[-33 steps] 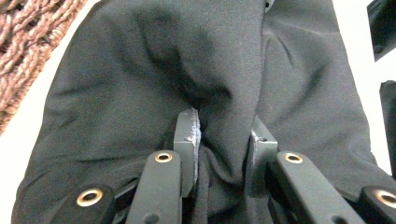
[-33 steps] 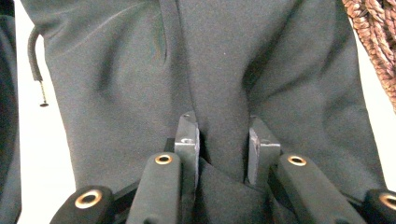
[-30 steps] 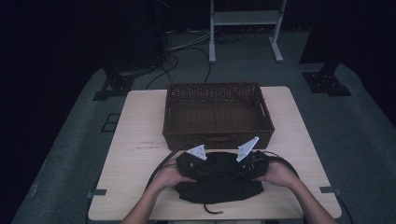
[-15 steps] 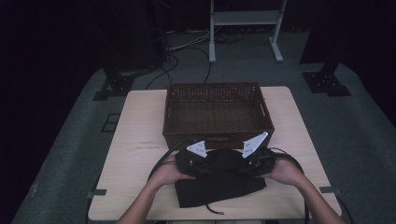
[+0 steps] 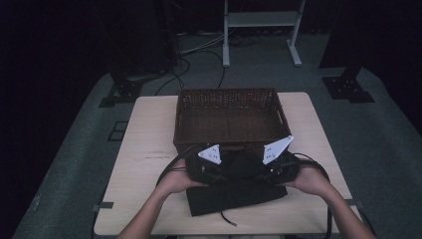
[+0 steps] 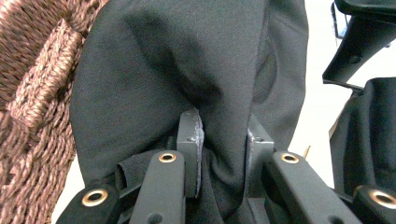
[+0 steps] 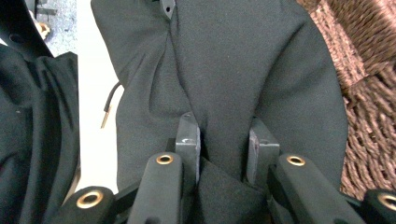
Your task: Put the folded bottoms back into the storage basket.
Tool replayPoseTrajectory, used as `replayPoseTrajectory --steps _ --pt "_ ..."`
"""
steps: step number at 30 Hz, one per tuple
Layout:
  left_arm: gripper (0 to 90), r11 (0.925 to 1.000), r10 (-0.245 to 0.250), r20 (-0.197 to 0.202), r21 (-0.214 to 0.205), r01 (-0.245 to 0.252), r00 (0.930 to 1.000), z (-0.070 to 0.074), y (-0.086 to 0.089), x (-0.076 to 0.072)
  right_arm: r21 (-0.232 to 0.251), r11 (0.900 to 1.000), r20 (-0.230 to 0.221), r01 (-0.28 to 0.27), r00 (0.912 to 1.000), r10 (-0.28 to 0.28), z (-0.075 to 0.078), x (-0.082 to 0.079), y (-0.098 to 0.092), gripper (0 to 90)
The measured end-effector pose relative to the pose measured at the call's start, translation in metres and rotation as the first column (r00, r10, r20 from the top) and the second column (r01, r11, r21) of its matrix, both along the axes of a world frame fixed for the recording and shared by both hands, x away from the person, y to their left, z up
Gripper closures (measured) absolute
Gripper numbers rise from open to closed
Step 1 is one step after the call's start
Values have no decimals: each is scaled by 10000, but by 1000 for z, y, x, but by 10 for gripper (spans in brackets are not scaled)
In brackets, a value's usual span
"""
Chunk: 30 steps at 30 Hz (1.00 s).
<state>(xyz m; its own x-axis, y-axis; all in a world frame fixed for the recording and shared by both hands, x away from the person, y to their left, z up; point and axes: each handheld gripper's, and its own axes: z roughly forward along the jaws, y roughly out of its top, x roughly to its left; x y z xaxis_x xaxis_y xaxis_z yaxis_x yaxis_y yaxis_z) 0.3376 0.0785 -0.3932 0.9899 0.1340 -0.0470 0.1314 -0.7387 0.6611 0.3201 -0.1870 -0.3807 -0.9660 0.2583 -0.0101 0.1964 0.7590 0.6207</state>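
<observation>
High view: pale wooden bench (image 5: 144,149) carrying a brown wicker basket (image 5: 226,118) at its far middle. Just in front of the basket's near wall, a black garment (image 5: 239,191), part lying on the bench near the front edge, part lifted between two claws. Left claw (image 5: 211,167) and right claw (image 5: 273,164), each topped by a grey three-cornered plate, held close together by the person's left hand (image 5: 174,181) and right hand (image 5: 311,180). A thin black drawcord (image 5: 230,219) trails from the garment's near edge.

Left gripper view: left claw (image 6: 219,140) clenched on a fold of the black garment (image 6: 187,60), cloth bunched between its two pads. Wicker basket (image 6: 32,93) at the left edge, touching the cloth.

Right gripper view: right claw (image 7: 222,137) likewise clamped on a fold of the black garment (image 7: 243,60). Wicker basket (image 7: 369,84) at the right. Drawcord (image 7: 109,105) with a tipped end hanging over the pale bench (image 7: 95,140).
</observation>
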Motion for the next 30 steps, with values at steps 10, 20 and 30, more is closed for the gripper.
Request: replayPoseTrajectory --steps 10,20,30 --pt "734 9999 66 430 118 -71 9991 23 4 -1 226 9997 222 -91 9997 86 22 1 3 706" --pt "733 9996 114 759 254 -133 9971 48 11 0 491 9985 348 -239 9991 222 40 4 8 706" --pt "733 9994 36 1019 350 -72 9948 70 13 1 615 9977 468 -294 9985 266 59 5 9 705"
